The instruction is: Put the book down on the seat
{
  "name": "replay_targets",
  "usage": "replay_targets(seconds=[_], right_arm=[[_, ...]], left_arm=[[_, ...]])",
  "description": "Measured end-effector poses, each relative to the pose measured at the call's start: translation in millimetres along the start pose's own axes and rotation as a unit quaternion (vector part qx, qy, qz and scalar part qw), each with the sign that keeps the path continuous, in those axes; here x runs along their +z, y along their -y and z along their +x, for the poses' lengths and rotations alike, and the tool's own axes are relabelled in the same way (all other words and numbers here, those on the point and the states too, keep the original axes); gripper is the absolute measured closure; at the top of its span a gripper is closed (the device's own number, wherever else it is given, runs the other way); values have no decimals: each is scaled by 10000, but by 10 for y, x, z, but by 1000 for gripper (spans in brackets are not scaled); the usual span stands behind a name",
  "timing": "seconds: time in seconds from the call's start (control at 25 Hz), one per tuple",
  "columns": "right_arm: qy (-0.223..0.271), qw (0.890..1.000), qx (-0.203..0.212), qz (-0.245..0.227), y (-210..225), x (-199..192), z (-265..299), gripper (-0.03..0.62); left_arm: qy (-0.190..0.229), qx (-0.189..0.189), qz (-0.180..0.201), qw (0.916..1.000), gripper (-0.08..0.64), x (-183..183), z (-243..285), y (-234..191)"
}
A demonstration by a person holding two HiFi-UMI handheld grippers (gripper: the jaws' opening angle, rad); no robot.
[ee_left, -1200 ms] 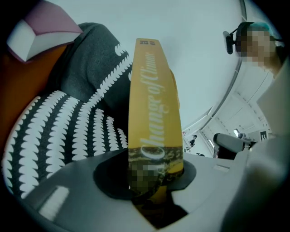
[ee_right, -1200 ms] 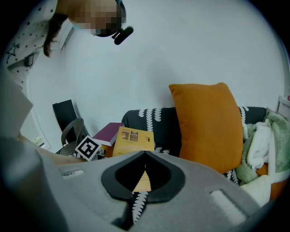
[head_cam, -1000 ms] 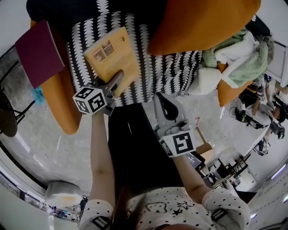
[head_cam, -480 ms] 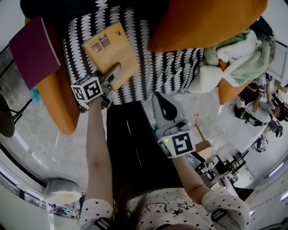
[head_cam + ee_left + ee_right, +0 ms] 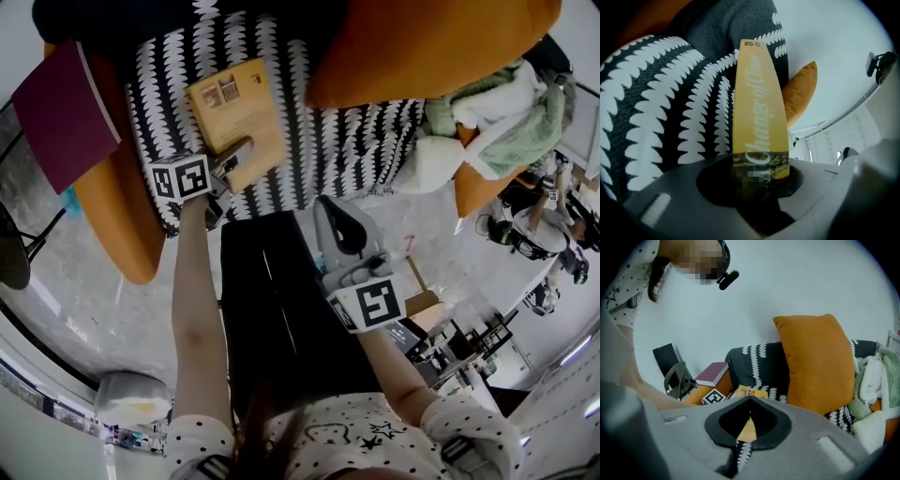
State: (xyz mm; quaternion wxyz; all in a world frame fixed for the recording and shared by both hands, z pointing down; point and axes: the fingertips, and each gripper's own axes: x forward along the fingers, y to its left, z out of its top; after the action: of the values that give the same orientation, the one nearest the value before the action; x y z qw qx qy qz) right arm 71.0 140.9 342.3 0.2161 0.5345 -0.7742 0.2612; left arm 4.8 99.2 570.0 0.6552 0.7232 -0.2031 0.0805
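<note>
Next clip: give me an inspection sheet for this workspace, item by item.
Surface: seat with a black-and-white patterned cover; orange armrest at its left.
Job's things: yellow book over the seat, gripped at one end; whether it rests on the cover cannot be told.
Clutter: maroon book on the armrest; orange cushion; pile of cloth.
Grippers: left gripper, jaws closed on the yellow book; right gripper, jaws together, empty, short of the seat.
Cables: nothing seen.
Surroundings: black chair beside the armrest; people in the room beyond.
</note>
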Motion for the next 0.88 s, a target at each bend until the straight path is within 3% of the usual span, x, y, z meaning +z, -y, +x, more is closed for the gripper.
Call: replay_targets(seconds=[0.12, 0.4, 0.68, 0.88], right_arm=[[-38, 10000, -14, 40, 157, -70, -8, 592], [-90, 9999, 54, 77, 213, 41, 81, 592], [-130, 9997, 151, 109, 178, -43, 52, 592], [-121, 9997, 169, 103, 138, 28, 27, 592]], left_arm=[[-139, 68, 43, 9999, 410, -73, 180, -55], [-226, 42, -413, 9989, 407, 21, 225, -165], [-255, 474, -162, 9984, 368, -68, 204, -354], [-242, 502, -161, 9983, 365, -42, 153, -298]])
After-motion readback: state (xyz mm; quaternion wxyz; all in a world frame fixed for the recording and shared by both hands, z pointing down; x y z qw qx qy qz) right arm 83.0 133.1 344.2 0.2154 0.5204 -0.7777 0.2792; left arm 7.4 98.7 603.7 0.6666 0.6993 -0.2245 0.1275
